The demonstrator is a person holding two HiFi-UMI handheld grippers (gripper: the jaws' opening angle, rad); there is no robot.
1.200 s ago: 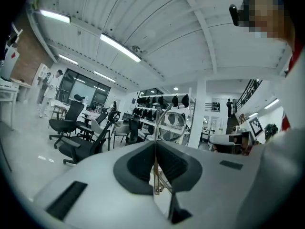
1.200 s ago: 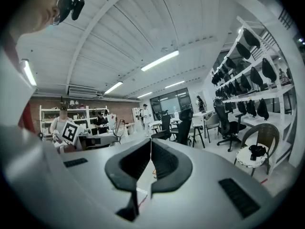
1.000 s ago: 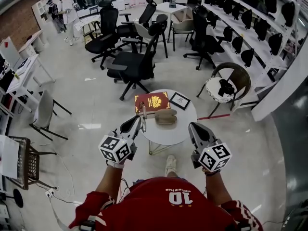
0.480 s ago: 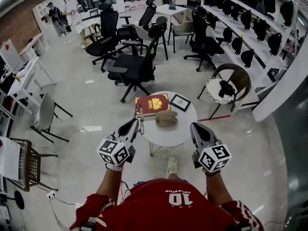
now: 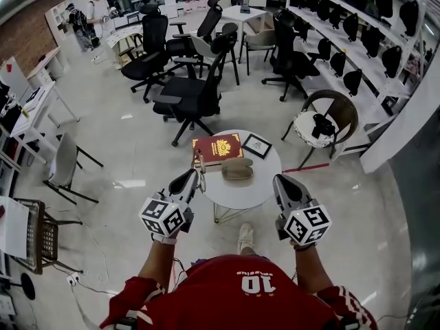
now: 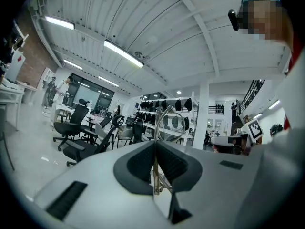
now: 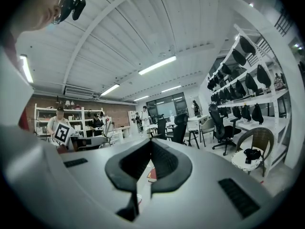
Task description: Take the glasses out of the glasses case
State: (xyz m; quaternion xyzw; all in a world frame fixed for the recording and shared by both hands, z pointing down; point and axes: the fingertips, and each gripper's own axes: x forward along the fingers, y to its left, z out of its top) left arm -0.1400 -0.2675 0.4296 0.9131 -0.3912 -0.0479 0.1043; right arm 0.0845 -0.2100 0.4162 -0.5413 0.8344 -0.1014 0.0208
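Observation:
The tan glasses case point(image 5: 237, 169) lies in the middle of the round white table point(image 5: 258, 184). The glasses point(image 5: 201, 162) are out of it, held up over the table's left edge by my left gripper point(image 5: 194, 176). In the left gripper view the jaws of that gripper point(image 6: 155, 144) are shut on the thin metal frame, and a lens of the glasses point(image 6: 170, 123) stands up beyond the tips. My right gripper point(image 5: 278, 179) hovers at the table's right edge, shut and empty. Its jaws point(image 7: 150, 144) meet with nothing between them.
A red book point(image 5: 217, 147) and a small framed picture point(image 5: 256, 144) lie on the far part of the table. Black office chairs point(image 5: 189, 91) stand behind it and a round-backed chair point(image 5: 323, 122) to the right. People stand at the far left point(image 5: 96, 5).
Almost nothing. The head view has shifted slightly; both grippers keep their poses and the left one still holds the glasses.

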